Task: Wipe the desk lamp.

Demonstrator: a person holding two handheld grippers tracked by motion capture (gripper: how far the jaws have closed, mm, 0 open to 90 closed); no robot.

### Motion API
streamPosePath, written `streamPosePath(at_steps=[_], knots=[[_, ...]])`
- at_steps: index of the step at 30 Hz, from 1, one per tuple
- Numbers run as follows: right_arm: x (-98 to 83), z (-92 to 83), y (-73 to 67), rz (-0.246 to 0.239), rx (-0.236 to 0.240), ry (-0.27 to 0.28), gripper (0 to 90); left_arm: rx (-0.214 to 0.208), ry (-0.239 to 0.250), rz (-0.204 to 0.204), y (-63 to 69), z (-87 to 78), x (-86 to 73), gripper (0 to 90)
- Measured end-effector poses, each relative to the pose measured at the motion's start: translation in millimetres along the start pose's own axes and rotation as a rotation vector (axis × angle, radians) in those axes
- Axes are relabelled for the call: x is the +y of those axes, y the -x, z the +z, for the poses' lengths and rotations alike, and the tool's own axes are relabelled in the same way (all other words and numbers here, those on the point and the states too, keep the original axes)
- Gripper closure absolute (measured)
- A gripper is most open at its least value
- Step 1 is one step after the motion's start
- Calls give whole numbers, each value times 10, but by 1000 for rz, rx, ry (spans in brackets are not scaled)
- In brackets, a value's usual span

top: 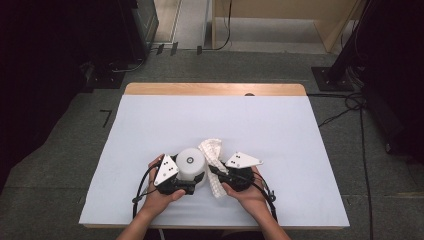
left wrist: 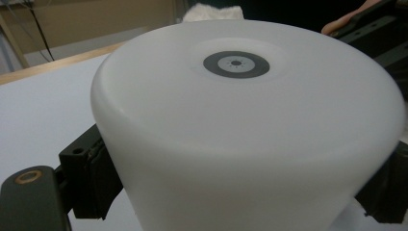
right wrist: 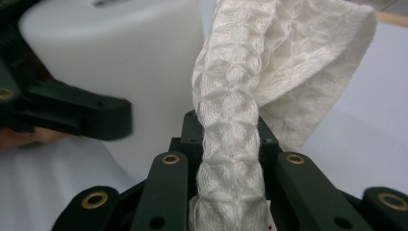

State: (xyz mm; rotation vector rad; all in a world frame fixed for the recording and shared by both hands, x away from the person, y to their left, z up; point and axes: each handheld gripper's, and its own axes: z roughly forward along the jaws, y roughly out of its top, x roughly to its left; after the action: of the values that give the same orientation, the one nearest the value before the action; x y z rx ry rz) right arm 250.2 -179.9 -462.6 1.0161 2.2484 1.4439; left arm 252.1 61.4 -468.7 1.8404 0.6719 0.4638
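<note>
A white round tub (top: 190, 162) stands upside down near the table's front edge, with a grey ring mark on its top (left wrist: 235, 64). My left gripper (top: 192, 183) is shut on the tub, a black pad (left wrist: 91, 178) pressing on each side of its wall. To its right, my right gripper (top: 216, 173) is shut on a white waffle-textured cloth (top: 212, 150). The cloth (right wrist: 240, 96) rises from between the right gripper's jaws (right wrist: 231, 144) and folds over beside the tub (right wrist: 120, 57). It lies close to the tub's side; I cannot tell whether it touches.
The table is covered by a pale sheet (top: 200, 115), with a bare wooden strip (top: 215, 89) along the far edge. Dark stands and cables (top: 350, 102) sit on the grey floor around the table. A person's hands hold both grippers at the front edge.
</note>
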Motion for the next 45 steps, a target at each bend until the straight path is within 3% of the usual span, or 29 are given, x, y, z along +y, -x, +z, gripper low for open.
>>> streamPosePath(at_steps=[3,6,10,13,15,18,23,26,30,33,36,40,42,45], knots=[[-22,4,39,22,-19,-4,744,17,-2,-3,-21,-5,-2,88],[2,-56,82,56,-21,32,744,22,-8,-3,-37,8,-14,87],[18,-130,109,58,-53,53,744,33,-22,18,-15,21,-36,87],[16,-172,130,76,-50,61,744,24,-22,32,-9,3,-37,87],[20,-166,136,69,-60,57,744,31,-21,15,-7,7,-36,85],[19,-183,129,67,-62,52,742,77,-2,-40,17,-48,3,24],[5,-198,153,67,-74,48,739,193,-40,-97,164,-96,39,18],[-6,-183,169,84,-77,45,739,251,-55,-104,223,-33,26,19],[-32,-145,139,77,-69,30,737,275,-44,-106,238,-8,38,85],[-37,-127,113,78,-69,22,736,236,-32,-116,149,-42,36,87],[-42,-98,67,68,-62,18,736,170,19,-110,33,-142,72,88],[-48,-26,-38,50,-32,-5,739,46,112,-86,-57,-276,133,88],[-43,9,-108,30,-17,-11,741,1,108,-57,-49,-289,149,88],[-9,-3,-178,10,-17,7,743,0,81,-19,-5,-252,133,88]])
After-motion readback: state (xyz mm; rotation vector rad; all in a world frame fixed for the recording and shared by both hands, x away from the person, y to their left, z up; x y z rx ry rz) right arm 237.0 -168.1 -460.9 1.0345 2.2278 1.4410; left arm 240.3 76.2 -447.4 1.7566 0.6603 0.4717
